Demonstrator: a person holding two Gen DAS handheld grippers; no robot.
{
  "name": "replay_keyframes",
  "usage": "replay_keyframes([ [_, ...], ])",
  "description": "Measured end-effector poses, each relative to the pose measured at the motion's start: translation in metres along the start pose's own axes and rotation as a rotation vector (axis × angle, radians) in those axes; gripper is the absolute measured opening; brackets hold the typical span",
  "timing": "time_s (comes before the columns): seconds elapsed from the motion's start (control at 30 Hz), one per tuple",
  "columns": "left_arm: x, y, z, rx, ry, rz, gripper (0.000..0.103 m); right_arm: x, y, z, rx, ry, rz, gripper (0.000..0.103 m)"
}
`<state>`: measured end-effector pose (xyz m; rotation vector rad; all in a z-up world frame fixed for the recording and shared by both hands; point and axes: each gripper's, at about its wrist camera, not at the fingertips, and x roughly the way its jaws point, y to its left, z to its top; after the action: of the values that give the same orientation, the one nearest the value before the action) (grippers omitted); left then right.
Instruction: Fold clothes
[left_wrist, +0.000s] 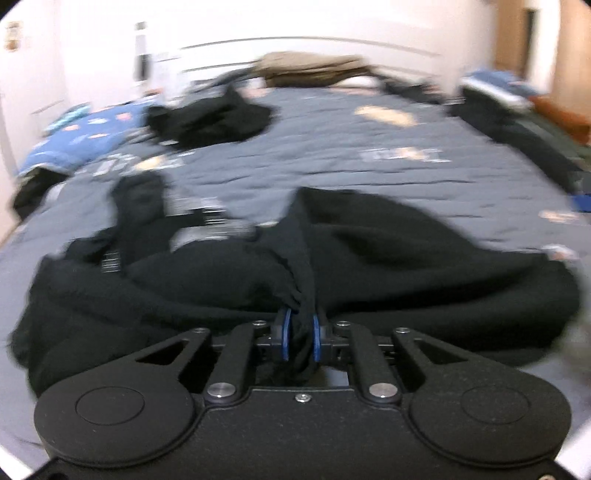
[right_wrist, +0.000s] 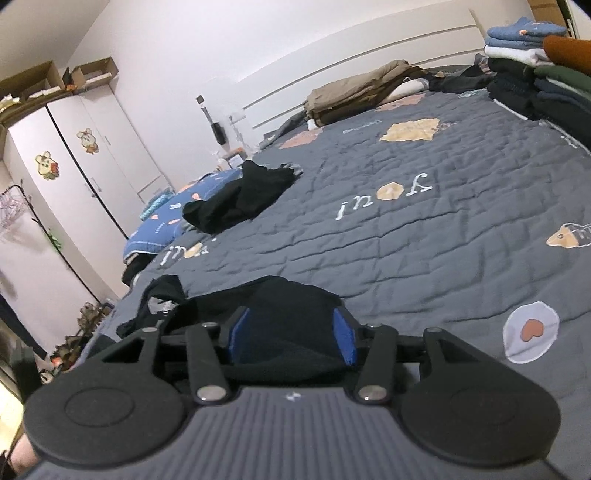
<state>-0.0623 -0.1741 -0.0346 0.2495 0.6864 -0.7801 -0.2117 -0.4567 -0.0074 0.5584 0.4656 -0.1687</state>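
Garment: crumpled black fabric garment (left_wrist: 369, 258) lies bunched on the grey quilted bedspread (right_wrist: 424, 240), at the near edge of the bed.
Left gripper (left_wrist: 300, 334): blue-padded fingers nearly closed, pinching a fold of the cloth.
Right gripper (right_wrist: 291, 338): fingers spread wide, cloth lying between them, not clamped.
Key relation: garment stretches sideways ahead of both grippers; only the left grips it.

A big bed (right_wrist: 424, 236) fills the room, covered by a grey quilt (right_wrist: 369, 258) with little pictures and letters on it. A black garment (left_wrist: 332, 258) lies crumpled at the near edge. Another black heap (right_wrist: 240, 199) sits further up, beside a blue pillow (right_wrist: 159, 229). Brown folded clothes (right_wrist: 362, 92) rest by the headboard. A tall stack of folded clothes (right_wrist: 532, 70) stands on the right side.
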Motion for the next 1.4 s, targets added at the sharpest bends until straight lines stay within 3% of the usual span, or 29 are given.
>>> replay_keyframes([
  [0.17, -0.002, -0.032, -0.009, 0.073, 0.027, -0.209, 0.012, 0.005, 0.006, -0.003, -0.006, 0.02, 0.033, 0.049],
  [0.33, 0.005, -0.053, -0.02, 0.174, 0.089, -0.205, 0.013, 0.017, 0.016, -0.01, -0.027, 0.058, 0.048, 0.049],
  [0.4, 0.0, -0.052, -0.018, 0.173, 0.073, -0.198, 0.026, 0.024, 0.022, -0.013, -0.04, 0.077, 0.053, 0.049],
  [0.53, -0.028, -0.021, -0.007, 0.058, -0.037, -0.233, 0.054, 0.031, 0.03, -0.018, -0.061, 0.102, 0.07, 0.049],
  [0.6, -0.044, 0.0, -0.003, -0.02, -0.107, -0.204, 0.073, 0.032, 0.034, -0.019, -0.067, 0.102, 0.082, 0.049],
  [0.73, -0.065, 0.055, 0.004, -0.173, -0.171, -0.124, 0.073, 0.033, 0.042, -0.018, -0.077, 0.101, 0.104, 0.05],
  [0.87, -0.064, 0.111, 0.001, -0.268, -0.125, 0.074, 0.073, 0.038, 0.058, -0.02, -0.093, 0.111, 0.145, 0.05],
  [1.03, -0.045, 0.175, -0.006, -0.351, -0.012, 0.252, 0.073, 0.048, 0.084, -0.025, -0.141, 0.139, 0.204, 0.051],
  [1.2, -0.022, 0.213, -0.012, -0.381, 0.074, 0.29, 0.073, 0.056, 0.115, -0.037, -0.216, 0.173, 0.272, 0.053],
  [1.4, 0.0, 0.221, -0.015, -0.376, 0.114, 0.252, 0.068, 0.06, 0.16, -0.075, -0.384, 0.235, 0.372, 0.058],
])
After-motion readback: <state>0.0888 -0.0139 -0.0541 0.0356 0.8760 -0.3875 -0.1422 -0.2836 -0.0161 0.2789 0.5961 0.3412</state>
